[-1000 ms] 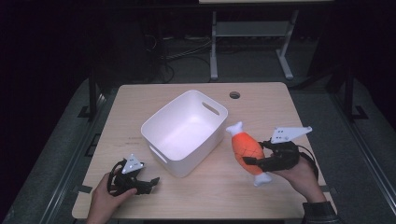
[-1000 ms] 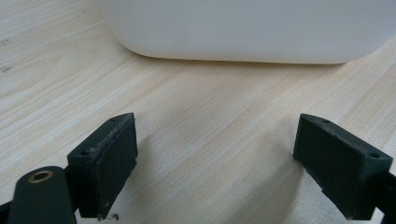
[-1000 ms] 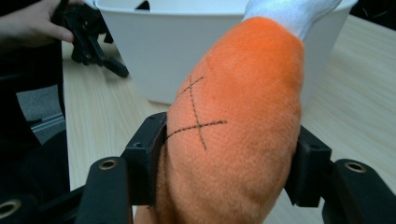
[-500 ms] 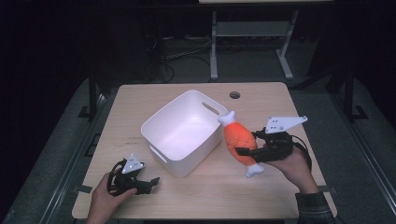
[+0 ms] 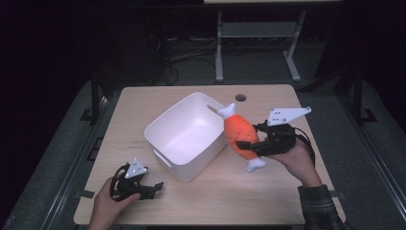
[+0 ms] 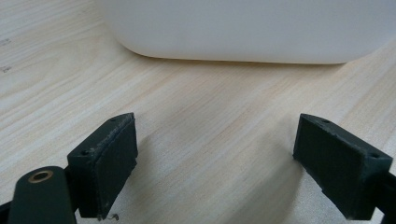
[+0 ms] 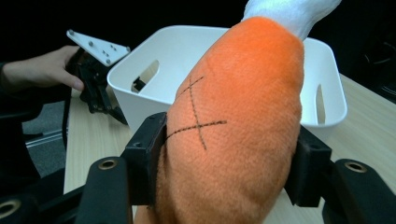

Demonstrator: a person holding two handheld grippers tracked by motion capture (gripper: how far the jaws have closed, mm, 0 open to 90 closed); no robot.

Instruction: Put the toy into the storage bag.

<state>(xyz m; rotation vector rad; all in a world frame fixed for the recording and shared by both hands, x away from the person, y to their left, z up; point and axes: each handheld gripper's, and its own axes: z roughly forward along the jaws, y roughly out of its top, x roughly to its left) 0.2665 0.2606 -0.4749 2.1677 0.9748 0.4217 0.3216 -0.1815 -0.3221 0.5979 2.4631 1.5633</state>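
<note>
An orange plush drumstick (image 5: 241, 135) with white bone ends hangs above the table, beside the right wall of the white bin (image 5: 174, 120). My right gripper (image 5: 249, 146) is shut on its orange body; in the right gripper view both pads press into the plush drumstick (image 7: 233, 126), and the white bin (image 7: 322, 60) lies just beyond it. My left gripper (image 5: 152, 187) rests on the table at the front left, short of the bin's near corner. Its jaws stand wide open over bare wood, with the left gripper (image 6: 215, 170) facing the bin's wall (image 6: 243, 28).
The bin is empty and sits slantwise at mid-table. A round cable hole (image 5: 240, 97) is near the table's (image 5: 215, 196) far edge. Dark floor and a metal stand (image 5: 258, 33) lie beyond the table.
My right gripper has lifted the drumstick and carried it left, toward the bin. The left gripper has stayed where it was.
</note>
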